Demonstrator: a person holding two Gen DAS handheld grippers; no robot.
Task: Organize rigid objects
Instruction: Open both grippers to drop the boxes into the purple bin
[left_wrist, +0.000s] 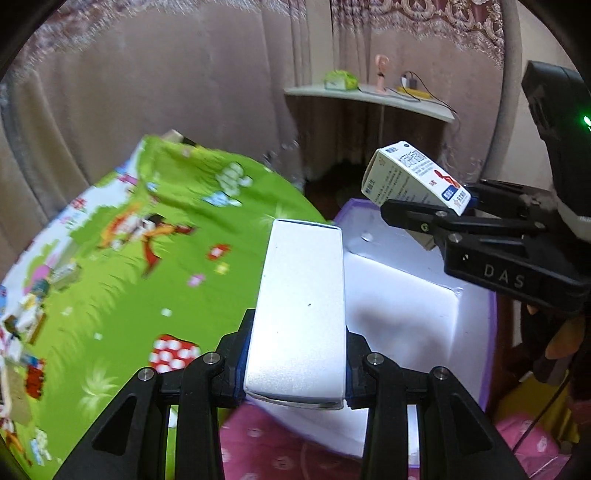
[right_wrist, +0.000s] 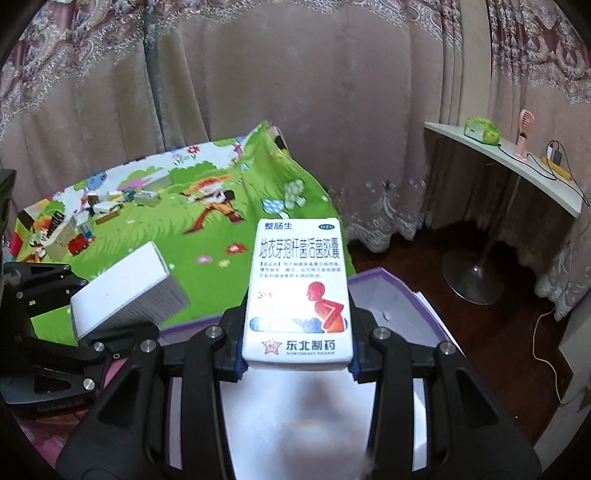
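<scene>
Matte white box (left_wrist: 301, 314), glossy printed carton (right_wrist: 299, 291)

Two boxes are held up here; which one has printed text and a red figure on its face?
The medicine box in the right tool: blue Chinese lettering and a red figure. The white box in the left tool shows a blank face.
</scene>
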